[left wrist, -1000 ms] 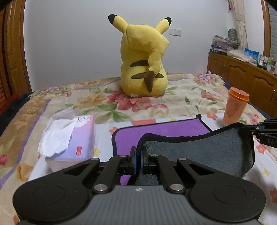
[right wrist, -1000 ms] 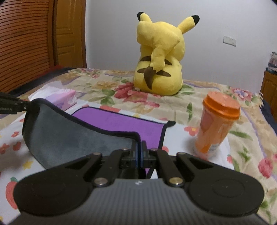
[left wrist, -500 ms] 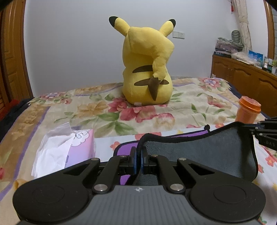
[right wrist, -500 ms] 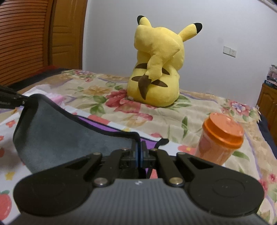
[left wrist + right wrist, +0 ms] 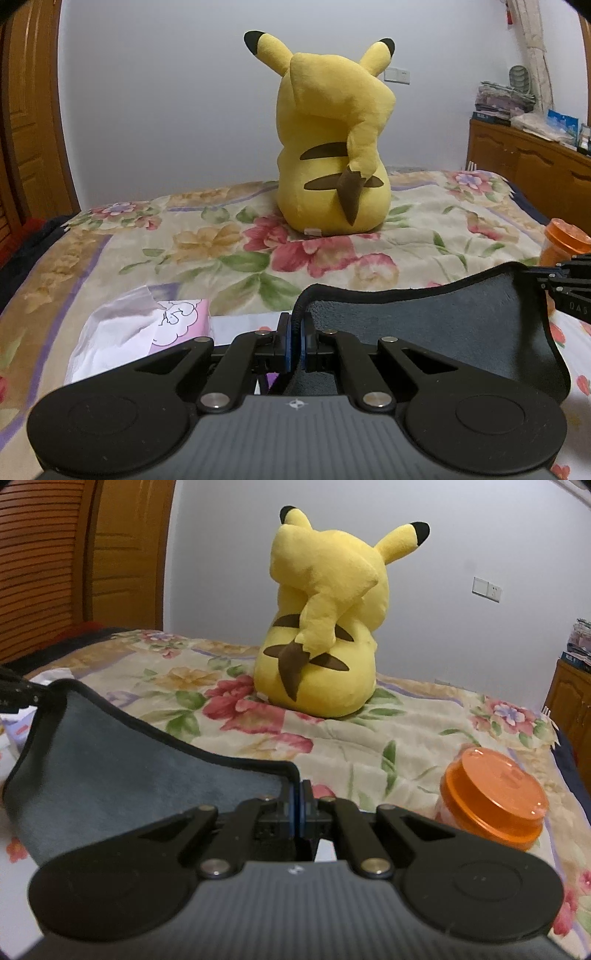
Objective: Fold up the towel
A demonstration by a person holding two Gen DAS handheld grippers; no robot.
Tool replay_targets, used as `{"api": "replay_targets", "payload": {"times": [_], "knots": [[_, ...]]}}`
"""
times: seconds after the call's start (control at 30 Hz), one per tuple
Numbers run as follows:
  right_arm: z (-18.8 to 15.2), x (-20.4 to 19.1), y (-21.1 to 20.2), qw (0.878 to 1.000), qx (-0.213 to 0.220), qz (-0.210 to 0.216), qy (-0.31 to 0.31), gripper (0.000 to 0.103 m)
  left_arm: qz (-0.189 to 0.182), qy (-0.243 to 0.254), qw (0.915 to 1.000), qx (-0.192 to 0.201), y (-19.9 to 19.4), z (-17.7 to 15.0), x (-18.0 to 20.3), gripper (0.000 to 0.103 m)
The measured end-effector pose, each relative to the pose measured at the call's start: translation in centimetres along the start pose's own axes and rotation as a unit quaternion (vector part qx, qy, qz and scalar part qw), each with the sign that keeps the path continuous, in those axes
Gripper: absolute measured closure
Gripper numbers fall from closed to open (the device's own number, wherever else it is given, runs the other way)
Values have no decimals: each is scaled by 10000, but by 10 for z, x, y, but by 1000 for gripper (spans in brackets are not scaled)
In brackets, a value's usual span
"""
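The towel is grey on the side I see, with a black hem, and purple on the other. It hangs lifted between both grippers above the bed. My left gripper is shut on one towel corner. My right gripper is shut on the other corner of the towel. In the left wrist view the right gripper shows at the far right edge, and in the right wrist view the left gripper's tip shows at the far left. The towel's lower part is hidden behind the grippers.
A big yellow plush toy sits at the back of the floral bedspread. A tissue box lies left of the towel. An orange lidded cup stands on the right. A wooden cabinet stands at the right wall.
Both grippers have risen and carried the towel's held edge forward over it. The purple side, visible a second ago, is now hidden behind the grey side.
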State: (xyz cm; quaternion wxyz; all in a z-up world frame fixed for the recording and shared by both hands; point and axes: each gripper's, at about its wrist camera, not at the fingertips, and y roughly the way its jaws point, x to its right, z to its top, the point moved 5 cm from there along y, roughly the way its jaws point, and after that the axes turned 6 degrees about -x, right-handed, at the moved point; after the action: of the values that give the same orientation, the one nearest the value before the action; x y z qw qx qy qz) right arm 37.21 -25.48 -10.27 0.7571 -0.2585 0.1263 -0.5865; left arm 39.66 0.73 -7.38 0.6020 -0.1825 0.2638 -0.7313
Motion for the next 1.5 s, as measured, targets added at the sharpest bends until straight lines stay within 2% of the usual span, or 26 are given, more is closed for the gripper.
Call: {"api": "replay_targets", "payload": {"times": [0.17,0.67,1.07,1.13,1.2,1.27,1.3,1.33,1.37,1.4,1.5], "knots": [[-2,3,16,9999,-75,-64,37,100,64,-54,10000,-1,15,0,-4,95],[-25,4,58,9994,-332,-45,76,100,173,69,9990,-407,69,-18,-5,95],[-29,4,63,9993,-380,-31,67,99,274,3,9980,-562,78,-21,-2,94],[-28,5,64,9992,-392,-42,81,99,317,51,9979,-557,77,-21,-1,91],[-27,5,61,9993,-361,-29,132,97,344,89,9978,-564,76,-22,0,80],[-27,6,58,9993,-348,-5,151,88,383,92,9975,-583,73,-22,0,73],[-27,5,57,9993,-343,18,152,87,388,85,9975,-584,71,-23,0,73],[-27,5,54,9993,-323,56,154,76,383,83,9976,-578,69,-23,0,73],[-26,4,50,9994,-293,67,159,59,382,92,9976,-578,66,-23,1,72],[-25,4,46,9995,-253,81,179,54,381,100,9975,-578,64,-22,2,72],[-22,4,33,9993,-190,148,268,53,377,128,9977,-551,54,-20,5,70]]}}
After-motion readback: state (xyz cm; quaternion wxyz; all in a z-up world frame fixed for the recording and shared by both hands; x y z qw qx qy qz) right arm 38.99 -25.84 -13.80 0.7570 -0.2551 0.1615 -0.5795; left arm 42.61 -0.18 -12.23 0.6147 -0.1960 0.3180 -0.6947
